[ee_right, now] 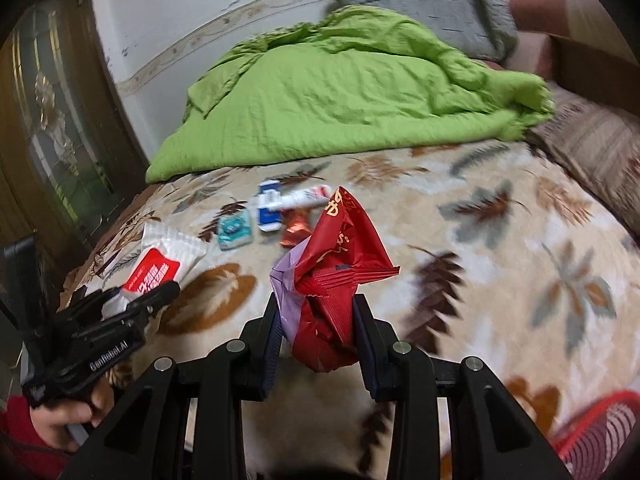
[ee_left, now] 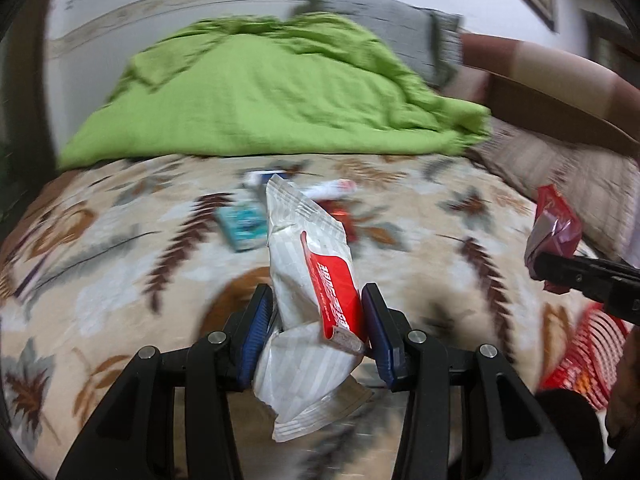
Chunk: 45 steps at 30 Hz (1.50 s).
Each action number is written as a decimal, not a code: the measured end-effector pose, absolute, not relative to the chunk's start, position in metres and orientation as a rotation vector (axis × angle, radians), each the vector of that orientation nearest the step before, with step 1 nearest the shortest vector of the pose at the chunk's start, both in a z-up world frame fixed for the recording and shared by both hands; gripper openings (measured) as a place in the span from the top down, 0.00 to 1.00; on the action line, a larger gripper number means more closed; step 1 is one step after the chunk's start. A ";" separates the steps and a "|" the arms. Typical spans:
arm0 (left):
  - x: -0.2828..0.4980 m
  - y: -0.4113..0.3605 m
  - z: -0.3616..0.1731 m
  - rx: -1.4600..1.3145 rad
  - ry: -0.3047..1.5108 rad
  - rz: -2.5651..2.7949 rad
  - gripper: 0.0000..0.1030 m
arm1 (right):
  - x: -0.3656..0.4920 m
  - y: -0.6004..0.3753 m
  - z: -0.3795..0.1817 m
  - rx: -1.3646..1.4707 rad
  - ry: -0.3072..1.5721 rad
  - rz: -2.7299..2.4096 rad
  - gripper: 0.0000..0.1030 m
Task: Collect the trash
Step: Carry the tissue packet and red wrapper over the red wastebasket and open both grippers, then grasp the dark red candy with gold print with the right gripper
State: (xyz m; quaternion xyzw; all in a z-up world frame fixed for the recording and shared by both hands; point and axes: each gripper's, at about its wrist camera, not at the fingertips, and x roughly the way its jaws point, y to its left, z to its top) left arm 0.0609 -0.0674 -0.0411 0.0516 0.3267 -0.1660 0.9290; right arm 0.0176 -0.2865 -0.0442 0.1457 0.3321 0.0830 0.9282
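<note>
My left gripper (ee_left: 316, 312) is shut on a white and red snack wrapper (ee_left: 308, 256) and holds it above the leaf-patterned bed cover (ee_left: 120, 264); it also shows in the right wrist view (ee_right: 160, 268). My right gripper (ee_right: 316, 320) is shut on a crumpled red and purple wrapper (ee_right: 332, 264), also seen at the right of the left wrist view (ee_left: 554, 224). More litter lies mid-bed: a teal packet (ee_right: 235, 232), a blue and white carton (ee_right: 269, 208), a white tube (ee_right: 306, 198) and an orange wrapper (ee_right: 295, 231).
A red slatted basket (ee_right: 600, 432) sits at the near right edge of the bed, also in the left wrist view (ee_left: 588, 360). A green duvet (ee_right: 340, 92) and grey pillow (ee_right: 420, 4) fill the far end. A dark wooden door (ee_right: 52, 128) stands left.
</note>
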 end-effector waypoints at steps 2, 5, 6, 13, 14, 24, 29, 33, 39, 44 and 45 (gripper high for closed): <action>0.056 -0.082 -0.039 0.113 0.687 -0.415 0.57 | -0.003 -0.309 -0.050 0.342 0.698 0.146 0.65; 0.048 -0.111 -0.034 0.133 0.720 -0.531 0.57 | -0.038 -0.345 -0.058 0.379 0.718 0.063 0.65; 0.045 -0.124 -0.031 0.137 0.730 -0.578 0.57 | -0.050 -0.357 -0.060 0.392 0.721 0.031 0.65; 0.014 -0.227 -0.015 0.203 0.767 -0.860 0.57 | -0.131 -0.439 -0.068 0.510 0.719 -0.192 0.65; 0.005 -0.245 -0.013 0.212 0.774 -0.912 0.57 | -0.138 -0.448 -0.069 0.525 0.717 -0.210 0.65; -0.042 -0.356 -0.033 0.248 0.925 -1.167 0.44 | -0.183 -0.489 -0.090 0.636 0.741 -0.299 0.49; -0.041 -0.349 -0.034 0.237 0.937 -1.151 0.38 | -0.187 -0.495 -0.090 0.644 0.729 -0.320 0.44; -0.023 -0.332 -0.031 0.195 0.940 -1.085 0.38 | -0.173 -0.489 -0.081 0.614 0.713 -0.291 0.44; 0.011 -0.276 -0.020 0.142 0.911 -0.926 0.38 | -0.126 -0.453 -0.067 0.550 0.705 -0.137 0.44; 0.046 -0.221 -0.016 0.073 0.913 -0.782 0.37 | -0.075 -0.413 -0.059 0.521 0.720 -0.010 0.44; 0.055 -0.206 -0.016 0.055 0.915 -0.742 0.37 | -0.065 -0.403 -0.056 0.502 0.725 0.010 0.44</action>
